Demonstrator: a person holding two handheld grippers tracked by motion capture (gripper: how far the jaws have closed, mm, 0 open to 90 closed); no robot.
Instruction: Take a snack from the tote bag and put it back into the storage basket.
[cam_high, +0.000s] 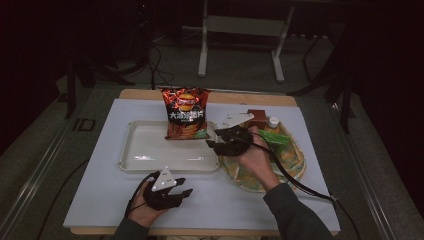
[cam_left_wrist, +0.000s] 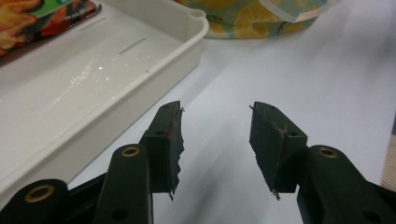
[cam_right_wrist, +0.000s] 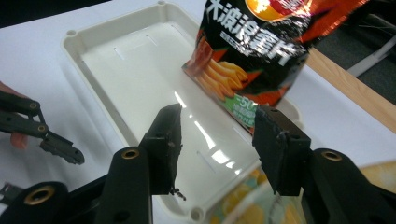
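Observation:
A red and black chip bag (cam_high: 185, 113) stands upright in the far right part of a white tray (cam_high: 145, 159). My right gripper (cam_high: 212, 138) hovers open at the tray's right edge, just right of the bag, above a lemon-patterned basket (cam_high: 295, 159). In the right gripper view the chip bag (cam_right_wrist: 261, 51) rises past the open gripper (cam_right_wrist: 217, 119), and the tray (cam_right_wrist: 93, 42) lies below. My left gripper (cam_high: 184, 192) rests open on the white table cover near the front edge. In the left gripper view the gripper (cam_left_wrist: 215, 116) is empty and points at the tray's corner (cam_left_wrist: 194, 28).
The patterned basket holds a green packet (cam_high: 274, 137), a white-capped bottle (cam_high: 273, 121) and a brown item (cam_high: 258, 116). A wooden table edge (cam_high: 150, 93) shows behind the white cover. A metal stand's legs (cam_high: 202, 55) are on the floor beyond. Cables trail from both grippers.

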